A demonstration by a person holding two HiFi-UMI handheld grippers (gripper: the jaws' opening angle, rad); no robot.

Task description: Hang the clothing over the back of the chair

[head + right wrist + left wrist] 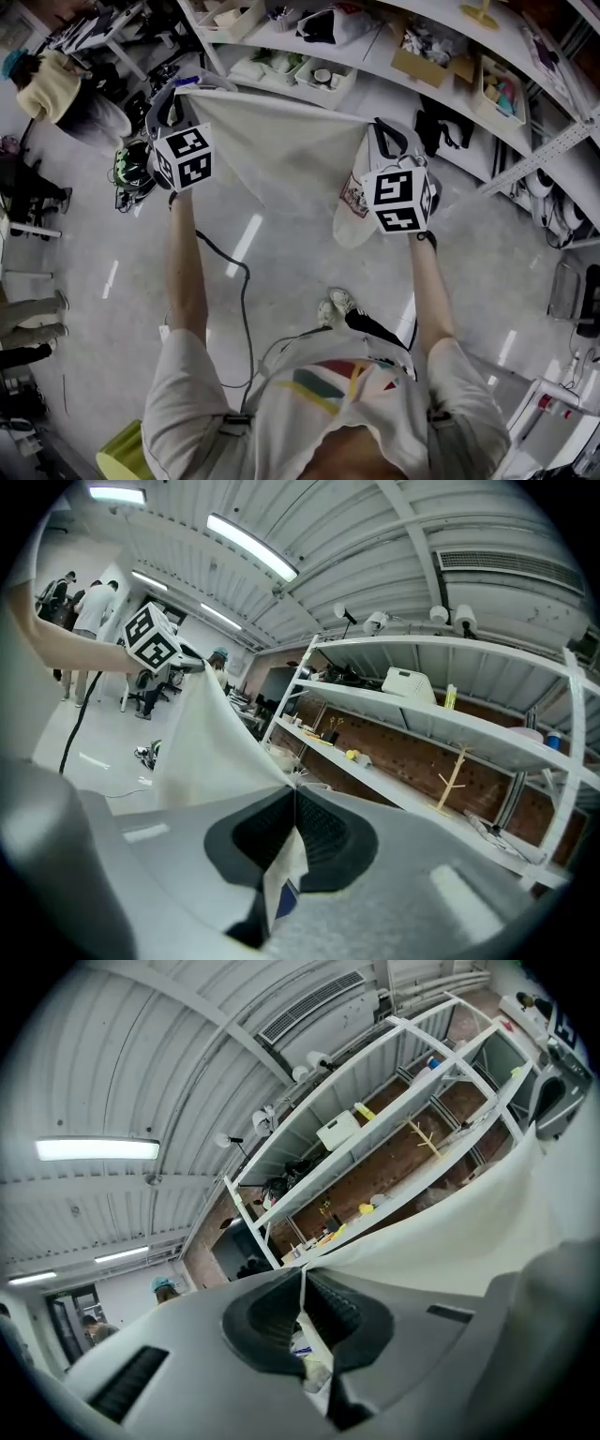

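White garment (pixel 272 141) was held spread before the shelf (pixel 370 58), left gripper (pixel 185 86) pinched one top corner, right gripper (pixel 377 124) pinched the other

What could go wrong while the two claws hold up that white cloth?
The left claw and right claw each pinch only a thin edge of the white clothing, so it might slip out and fall. A black cable dangles below the left claw toward the person's body, so a step could catch it. No chair is in view, and the spread cloth may hide what lies ahead.
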